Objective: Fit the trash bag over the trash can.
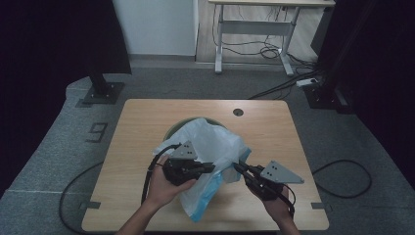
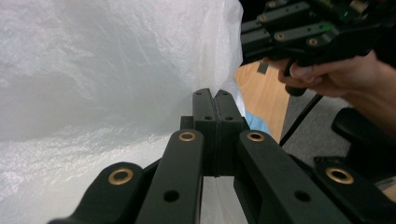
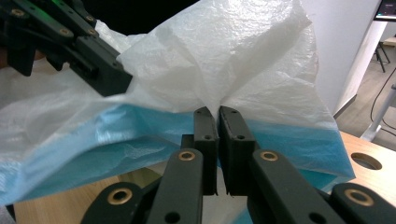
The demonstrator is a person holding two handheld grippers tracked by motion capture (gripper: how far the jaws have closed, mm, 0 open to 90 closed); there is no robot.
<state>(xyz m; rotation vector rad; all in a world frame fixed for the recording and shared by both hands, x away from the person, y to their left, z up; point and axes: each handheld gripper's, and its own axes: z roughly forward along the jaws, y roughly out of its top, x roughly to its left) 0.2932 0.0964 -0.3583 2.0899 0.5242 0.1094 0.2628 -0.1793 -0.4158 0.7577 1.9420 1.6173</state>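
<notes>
We find the left claw (image 2: 215,100) clamped shut on a fold of the thin white plastic bag with a blue band (image 1: 210,161); its jaws meet with the film pinched between them. The right claw (image 3: 218,119) likewise grips the bag's edge where white meets blue. We judge the two grips, set apart, serve to spread the bag's mouth. The bag hangs above the light wooden desk (image 1: 142,127), over a dark round bin (image 1: 171,131). Its long axis runs from the far bin toward the person.
</notes>
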